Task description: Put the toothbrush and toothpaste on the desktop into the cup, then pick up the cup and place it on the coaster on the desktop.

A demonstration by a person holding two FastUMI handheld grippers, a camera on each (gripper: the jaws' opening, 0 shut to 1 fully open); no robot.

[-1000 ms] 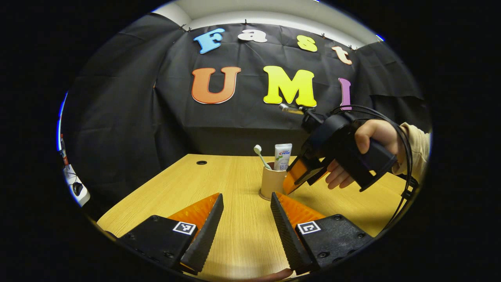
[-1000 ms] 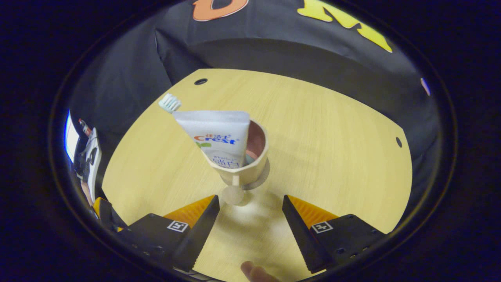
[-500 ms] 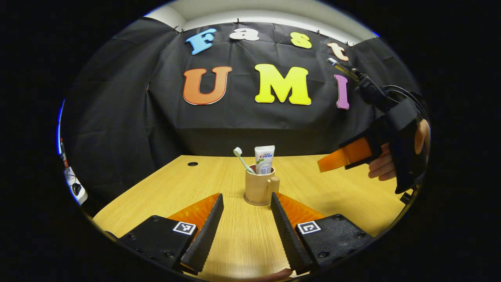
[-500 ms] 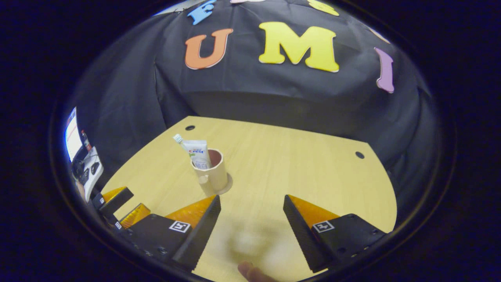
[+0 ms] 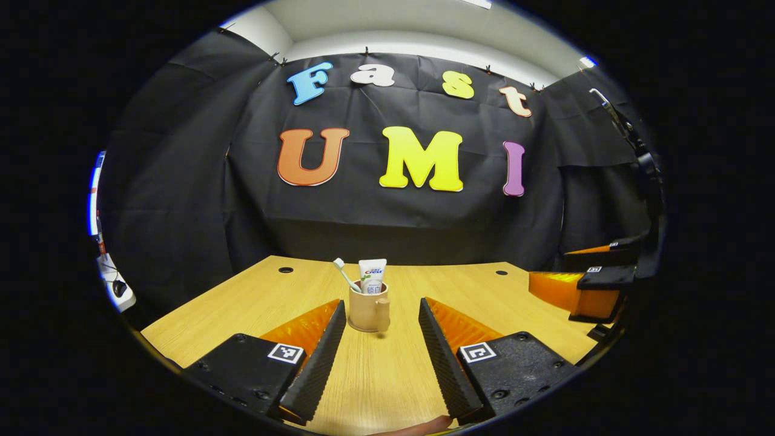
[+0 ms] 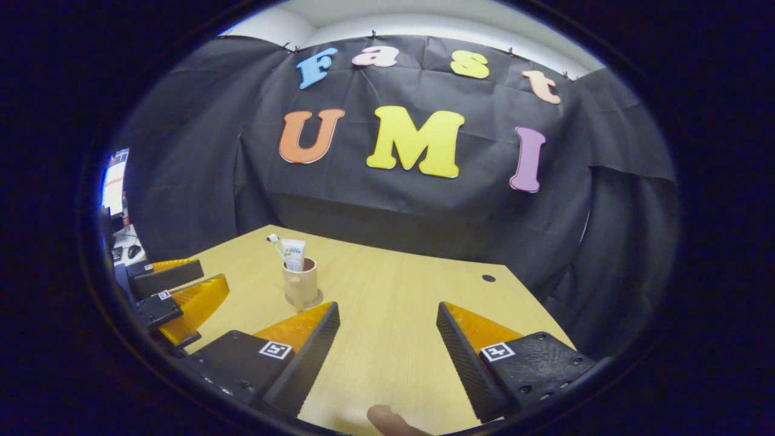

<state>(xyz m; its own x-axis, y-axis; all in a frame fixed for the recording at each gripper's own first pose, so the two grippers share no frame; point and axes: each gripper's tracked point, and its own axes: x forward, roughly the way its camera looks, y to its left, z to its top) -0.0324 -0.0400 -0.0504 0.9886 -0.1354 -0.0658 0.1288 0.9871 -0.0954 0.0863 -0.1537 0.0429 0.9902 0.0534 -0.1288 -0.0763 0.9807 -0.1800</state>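
Observation:
A tan cup [image 5: 367,309] with a handle stands upright on a round coaster [image 5: 363,329] in the middle of the wooden desk [image 5: 242,303]. In it lean a toothbrush [image 5: 342,272] and a white toothpaste tube [image 5: 372,275]. My left gripper [image 5: 380,306] is open, short of the cup and touching nothing. At the right edge my right gripper [image 5: 548,269] hovers open. In the right gripper view the cup [image 6: 301,283], toothpaste tube [image 6: 293,255], toothbrush [image 6: 273,240] and coaster [image 6: 315,300] sit far off at the left. My right gripper [image 6: 387,306] holds nothing, and the left gripper [image 6: 215,275] is at the left edge.
Small cable holes [image 5: 286,270] [image 5: 501,272] [image 6: 488,278] mark the desk's far corners. Black cloth closes the back and sides. A power strip [image 5: 115,290] and a screen [image 6: 112,188] lie beyond the desk's left edge. A fingertip [image 6: 387,418] shows at the bottom.
My right gripper has drawn up and back from the cup to the desk's right side. The left gripper has also backed away. The cup stays on the coaster.

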